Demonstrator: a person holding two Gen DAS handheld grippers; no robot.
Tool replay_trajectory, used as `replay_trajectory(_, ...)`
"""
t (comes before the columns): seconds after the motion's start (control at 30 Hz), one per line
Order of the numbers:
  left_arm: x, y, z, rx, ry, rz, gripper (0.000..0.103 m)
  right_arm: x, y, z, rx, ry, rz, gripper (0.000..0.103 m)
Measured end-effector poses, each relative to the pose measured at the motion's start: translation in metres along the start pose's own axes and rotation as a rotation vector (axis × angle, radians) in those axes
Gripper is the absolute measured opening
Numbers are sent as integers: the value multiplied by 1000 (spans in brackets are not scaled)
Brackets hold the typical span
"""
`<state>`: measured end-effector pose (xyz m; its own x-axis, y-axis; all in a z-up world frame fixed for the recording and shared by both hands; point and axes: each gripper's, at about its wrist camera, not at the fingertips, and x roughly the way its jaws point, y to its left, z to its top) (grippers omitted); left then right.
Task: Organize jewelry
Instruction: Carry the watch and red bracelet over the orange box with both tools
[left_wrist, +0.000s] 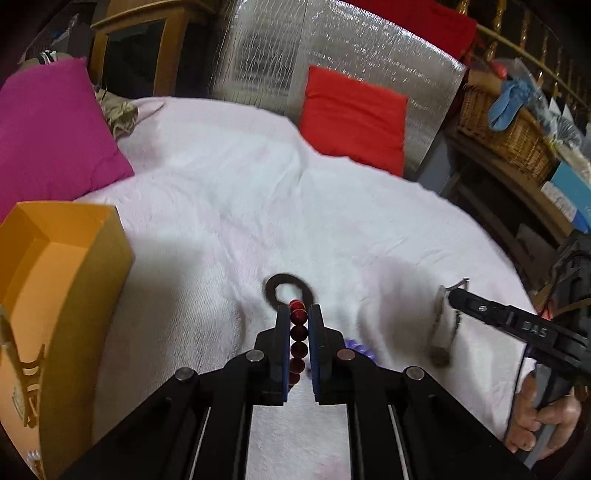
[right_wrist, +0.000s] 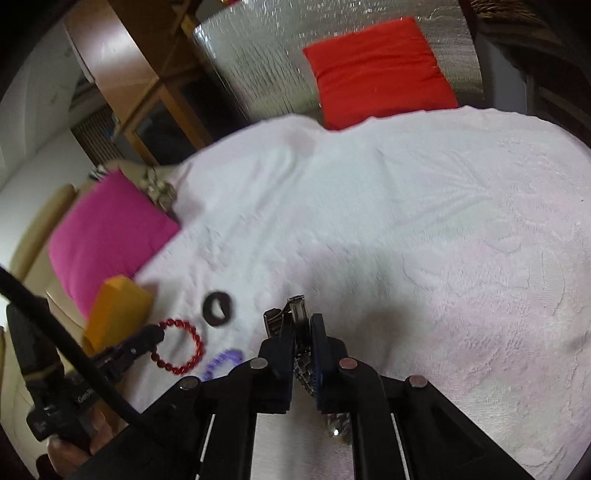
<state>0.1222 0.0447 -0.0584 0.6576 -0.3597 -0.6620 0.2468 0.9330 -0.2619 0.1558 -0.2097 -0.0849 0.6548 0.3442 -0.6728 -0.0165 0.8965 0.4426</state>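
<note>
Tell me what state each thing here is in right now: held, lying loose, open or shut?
Red bead bracelet: clamped in the left hand-held gripper.
Metal watch: clamped in the right hand-held gripper.
Black ring: lying loose on the white cloth.
Purple bracelet: lying loose on the cloth.
Orange box: open, no lid on.

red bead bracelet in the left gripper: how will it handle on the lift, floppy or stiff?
Probably floppy: the red bead bracelet is separate round beads, pinched at one spot by the left gripper, so the free loop should sag. The glossy beads look likely to slip or roll between the pads.
</note>
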Motion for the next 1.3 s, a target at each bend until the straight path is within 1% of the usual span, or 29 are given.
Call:
replay_trajectory(0.07, -13, -4, 2, 2, -26, -9, 9, -6, 0, 1, 32, -18, 51, 9)
replay_trajectory(0.23, -46, -9, 5, -7, -80, -32, 9, -21, 6, 1, 93, -57, 143, 9)
replay_trajectory(0.33, -65, -8, 5, -21, -116, -47, 9, -33, 20, 0, 81, -90, 171, 9)
replay_trajectory(0.47, -93, -3, 2, -8, -172, -6, 9, -49, 42, 0, 61, -117, 208, 9)
replay_trajectory(0.57, -113, 10, -6, -6, -181, 14, 9, -60, 64, 1, 27, -125, 241, 9)
replay_trajectory(0.67, -136, 39, -12, -35, -178, 53, 9, -69, 94, -1, -25, -138, 279, 9)
replay_trajectory(0.7, -149, 56, -11, -58, -185, 69, 9, -69, 104, -2, -33, -134, 292, 9)
replay_trajectory(0.77, -167, 77, -10, -86, -204, 95, 9, -65, 127, -4, -66, -116, 316, 9)
replay_trajectory(0.87, -196, 115, -8, -132, -231, 171, 9, -51, 165, -6, -105, -72, 355, 9)
replay_trajectory(0.93, -206, 134, -10, -160, -242, 196, 9, -37, 190, -5, -128, -53, 371, 9)
replay_trajectory(1.0, -211, 155, -13, -187, -236, 215, 9, -20, 214, -1, -138, -23, 390, 9)
replay_trajectory(1.1, -206, 175, -19, -210, -218, 249, 9, 7, 249, 1, -173, 10, 388, 9)
replay_trajectory(1.2, -184, 200, -27, -247, -163, 245, 9, 36, 276, 1, -192, 33, 372, 9)
replay_trajectory(1.3, -163, 212, -34, -271, -117, 232, 9, 65, 287, -1, -186, 57, 350, 9)
